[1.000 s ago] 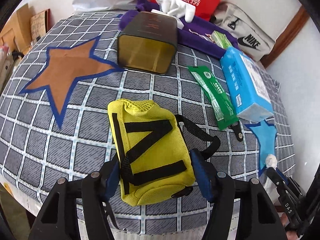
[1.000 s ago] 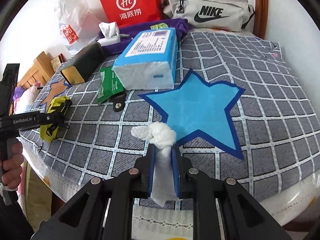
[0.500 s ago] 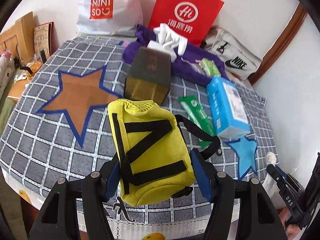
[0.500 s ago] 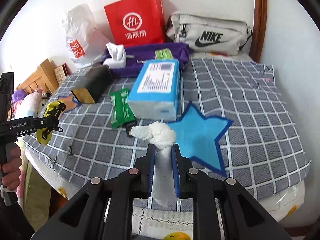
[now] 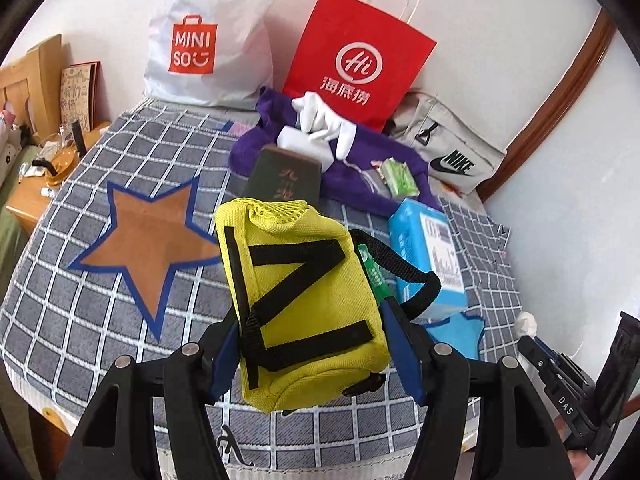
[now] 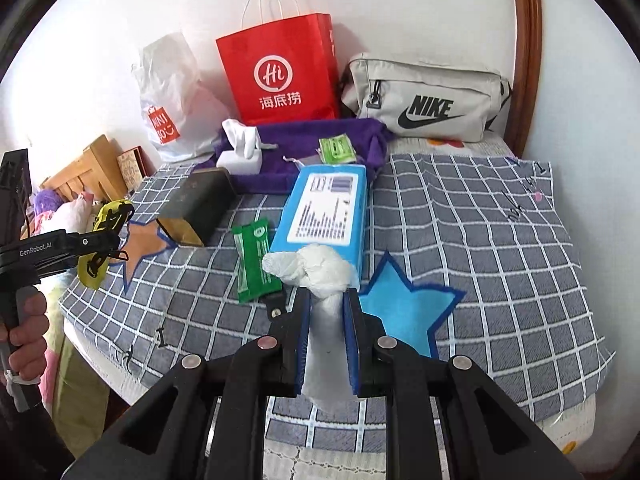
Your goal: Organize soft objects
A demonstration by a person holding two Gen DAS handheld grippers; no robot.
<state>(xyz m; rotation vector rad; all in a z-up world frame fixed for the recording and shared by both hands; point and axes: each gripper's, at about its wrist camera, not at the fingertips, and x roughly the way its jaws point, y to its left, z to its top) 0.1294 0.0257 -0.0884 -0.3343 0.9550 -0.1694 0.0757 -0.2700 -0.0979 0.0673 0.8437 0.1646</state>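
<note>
My left gripper (image 5: 316, 344) is shut on a yellow pouch (image 5: 304, 304) with black straps, held above the grey checked bed cover (image 5: 80, 320). The same pouch (image 6: 106, 236) shows small at the left of the right wrist view, with a hand (image 6: 24, 332) on that gripper's handle. My right gripper (image 6: 326, 316) is shut on a knotted white cloth (image 6: 320, 268), lifted over the blue star patch (image 6: 404, 312). That cloth (image 5: 526, 324) peeks in at the right edge of the left wrist view.
On the bed lie a blue tissue pack (image 6: 324, 208), a green packet (image 6: 254, 260), a dark tin box (image 6: 200, 208), a purple cloth (image 6: 304, 148) with a white tissue box (image 6: 240, 156), a red paper bag (image 6: 280, 68), a white plastic bag (image 5: 204, 40) and a grey Nike bag (image 6: 428, 100). A wooden nightstand (image 5: 36, 184) stands left.
Both grippers have risen off the bed with their loads still held, so the bed and its objects look smaller and farther, with more of the wall and bags in view.
</note>
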